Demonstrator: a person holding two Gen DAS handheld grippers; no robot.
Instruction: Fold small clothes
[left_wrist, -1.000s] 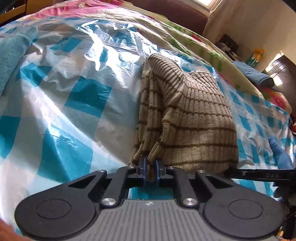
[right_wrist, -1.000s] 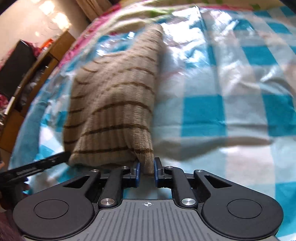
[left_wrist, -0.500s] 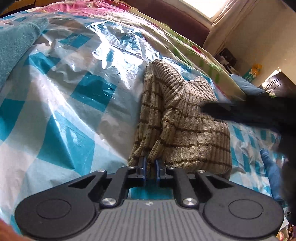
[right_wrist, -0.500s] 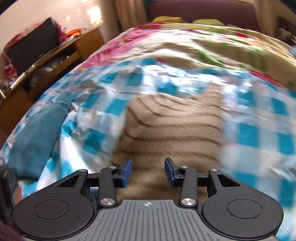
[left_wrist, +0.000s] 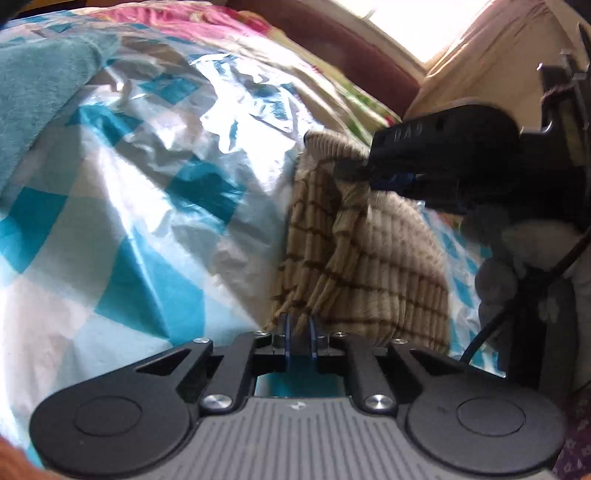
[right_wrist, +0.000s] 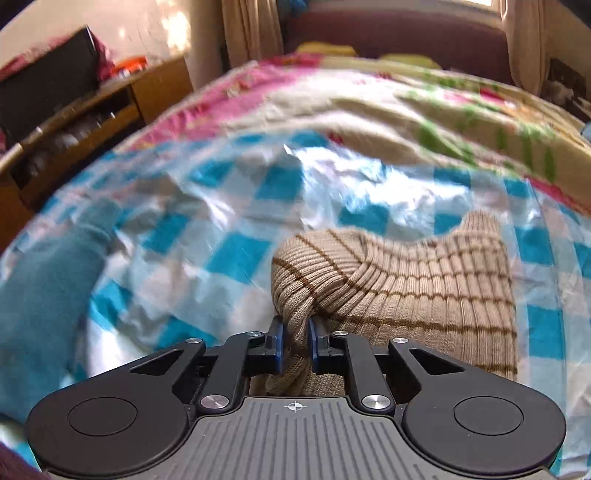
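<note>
Since 1 second ago the right gripper (right_wrist: 294, 345) has let go of the sweater's (right_wrist: 424, 291) near corner, crossed above the garment and taken a new hold higher up; its jaws have just been closing, and a bunched fold of knit now sits pinched between them. In the right wrist view that fold rises from the lower centre of the frame, while the rest of the beige, brown-striped sweater spreads to the right over the blue-and-white checked plastic sheet (right_wrist: 236, 258). A teal cloth (right_wrist: 48, 295) lies at the left edge.

In the left wrist view the left gripper (left_wrist: 299, 334) sits at lower centre, jaws nearly together, pinching the sweater's (left_wrist: 369, 280) near edge. From there the garment runs up the centre-right of the frame to the right gripper (left_wrist: 369, 177), which lifts a tuft at its far end, upper right. The teal cloth (left_wrist: 40, 92) fills the upper left corner, on the checked plastic sheet (left_wrist: 129, 221).
</note>
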